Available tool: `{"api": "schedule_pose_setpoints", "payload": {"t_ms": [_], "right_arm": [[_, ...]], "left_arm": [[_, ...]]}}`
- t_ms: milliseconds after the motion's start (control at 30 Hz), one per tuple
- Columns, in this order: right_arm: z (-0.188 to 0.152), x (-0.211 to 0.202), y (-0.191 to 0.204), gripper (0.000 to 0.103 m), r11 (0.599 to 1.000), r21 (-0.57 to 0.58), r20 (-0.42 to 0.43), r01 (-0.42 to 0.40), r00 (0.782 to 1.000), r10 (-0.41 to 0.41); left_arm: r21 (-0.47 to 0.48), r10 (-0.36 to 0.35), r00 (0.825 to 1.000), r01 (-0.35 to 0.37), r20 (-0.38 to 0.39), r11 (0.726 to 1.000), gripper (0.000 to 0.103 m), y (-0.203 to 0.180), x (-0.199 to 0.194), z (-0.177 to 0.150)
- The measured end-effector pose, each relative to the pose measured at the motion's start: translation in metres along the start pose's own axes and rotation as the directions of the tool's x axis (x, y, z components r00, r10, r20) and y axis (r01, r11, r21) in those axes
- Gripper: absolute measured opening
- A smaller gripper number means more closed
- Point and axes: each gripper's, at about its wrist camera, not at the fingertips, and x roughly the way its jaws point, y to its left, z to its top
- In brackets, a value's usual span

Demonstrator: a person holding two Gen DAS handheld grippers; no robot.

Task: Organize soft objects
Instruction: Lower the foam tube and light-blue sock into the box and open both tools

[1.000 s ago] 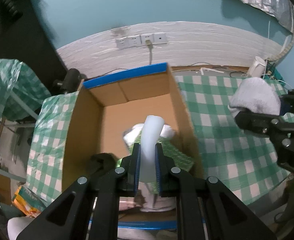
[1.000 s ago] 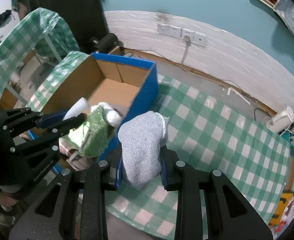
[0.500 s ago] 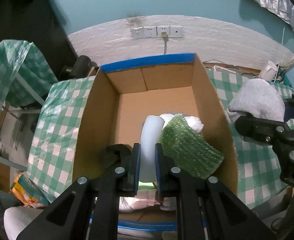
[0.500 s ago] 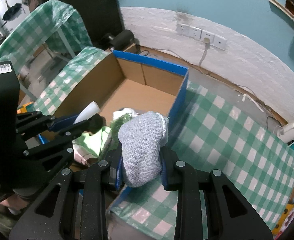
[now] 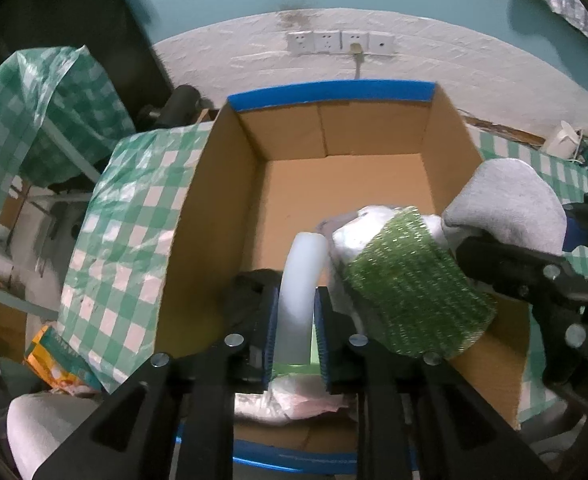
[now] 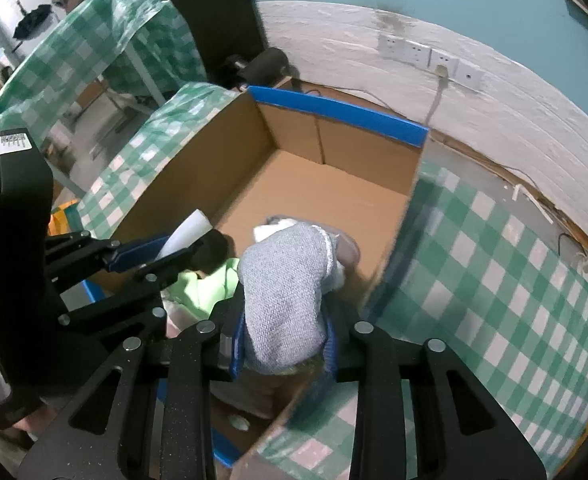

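Two grippers are hanging over the cardboard box (image 5: 222, 216), jaws just easing apart: the left gripper (image 5: 296, 312) is loosening around a white foam strip (image 5: 299, 276) standing upright, the right gripper (image 6: 284, 344) around a grey cloth (image 6: 284, 280), both directly above the box's near end.

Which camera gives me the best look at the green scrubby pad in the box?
The left wrist view: the green scrubby pad lies unobstructed inside the cardboard box, draped over white items. In the right wrist view the grey cloth between the right gripper's fingers covers it; I can't pick it out there.
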Motion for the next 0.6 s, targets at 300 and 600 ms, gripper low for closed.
{"api": "schedule_pose_setpoints", "payload": {"t_ms": [300, 600], "right_arm": [[-0.004, 0.002, 0.004, 0.066, 1.0, -0.013, 0.022, 0.023, 0.999, -0.023], [-0.009, -0.02, -0.011, 0.067, 0.998, 0.045, 0.057, 0.054, 0.997, -0.056]], "left_arm": [[-0.044, 0.052, 0.999, -0.052, -0.005, 0.998, 0.066, 0.014, -0.003, -0.001], [-0.038, 0.102, 0.995, -0.101, 0.012, 0.994, 0.081, 0.019, -0.022, -0.006]]}}
